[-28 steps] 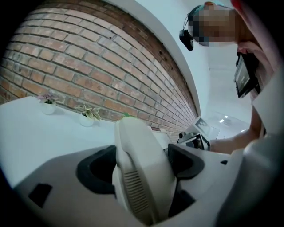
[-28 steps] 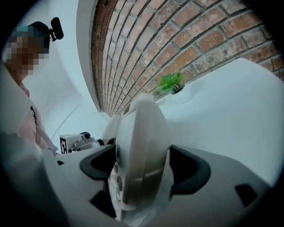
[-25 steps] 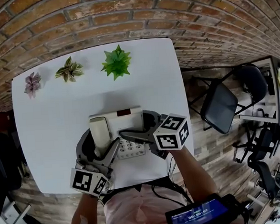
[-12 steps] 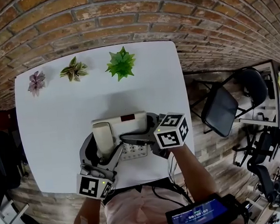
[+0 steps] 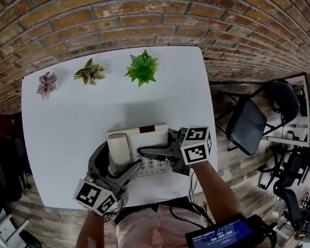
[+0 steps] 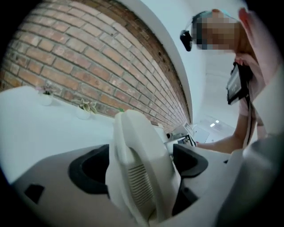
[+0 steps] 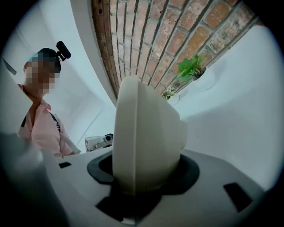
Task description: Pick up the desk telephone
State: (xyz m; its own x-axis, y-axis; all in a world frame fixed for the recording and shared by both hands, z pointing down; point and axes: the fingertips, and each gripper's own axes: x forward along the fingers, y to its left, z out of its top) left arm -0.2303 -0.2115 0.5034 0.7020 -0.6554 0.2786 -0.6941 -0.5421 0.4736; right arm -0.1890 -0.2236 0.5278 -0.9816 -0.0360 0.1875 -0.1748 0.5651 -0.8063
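A: What do we see here, from the biggest thing down?

B: We see a brick wall (image 5: 137, 16) across the top of the frame. Below it a white table (image 5: 65, 127) fills the middle. A dark folding chair (image 5: 245, 125) stands at the right.

A: And where is the desk telephone (image 5: 145, 135)?

B: It lies at the lower centre, near the front edge of the table.

A: What do we read from the right gripper (image 5: 154, 147)?

B: It comes in from the lower right. Its jaws have just been closing, and they now press on the cream body of the telephone.

A: And the left gripper (image 5: 118, 160)?

B: It comes from the lower left. Its jaws have just been opening and stand wide, with the handset (image 5: 118, 147) between them, on the left part of the telephone.

A: Anything smaller?

B: We see three small plants (image 5: 89, 72) in a row along the upper part of the table.
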